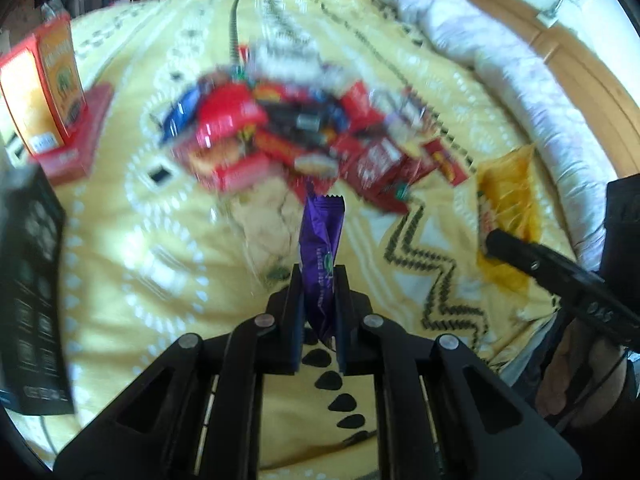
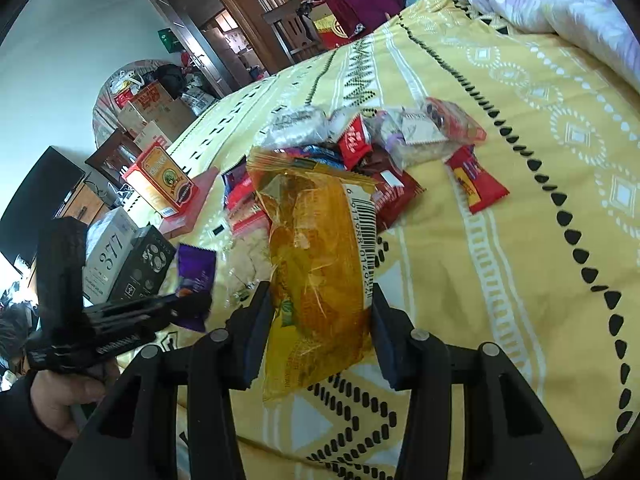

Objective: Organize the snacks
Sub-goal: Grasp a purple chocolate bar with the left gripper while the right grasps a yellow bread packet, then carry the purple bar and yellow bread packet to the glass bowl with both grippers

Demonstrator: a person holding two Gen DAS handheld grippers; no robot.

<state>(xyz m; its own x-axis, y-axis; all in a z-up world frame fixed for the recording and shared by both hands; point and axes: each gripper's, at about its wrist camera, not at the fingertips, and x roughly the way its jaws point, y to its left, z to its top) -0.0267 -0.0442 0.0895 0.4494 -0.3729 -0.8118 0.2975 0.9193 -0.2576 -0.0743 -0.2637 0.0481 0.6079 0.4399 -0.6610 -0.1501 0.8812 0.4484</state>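
Observation:
My left gripper (image 1: 319,280) is shut on a purple snack wrapper (image 1: 323,232), which sticks up between its fingers above the yellow bedspread (image 1: 160,240). Behind it lies a blurred pile of red, blue and black snack packets (image 1: 288,132). My right gripper (image 2: 320,304) is shut on a long yellow-orange packet (image 2: 320,248) with a barcode. That packet (image 1: 506,208) also shows at the right of the left wrist view, beside a right finger (image 1: 532,262). In the right wrist view the left gripper (image 2: 188,306) holds the purple wrapper (image 2: 196,276) at the left, in front of the snack pile (image 2: 372,148).
An orange box (image 2: 160,176) stands on a flat red box (image 1: 76,136) at the bed's left side. A black box (image 2: 144,264) and a white box (image 2: 108,256) stand nearer. A rolled pale quilt (image 1: 500,52) lies along the wooden headboard (image 1: 560,52). A hand (image 2: 60,396) grips the left tool.

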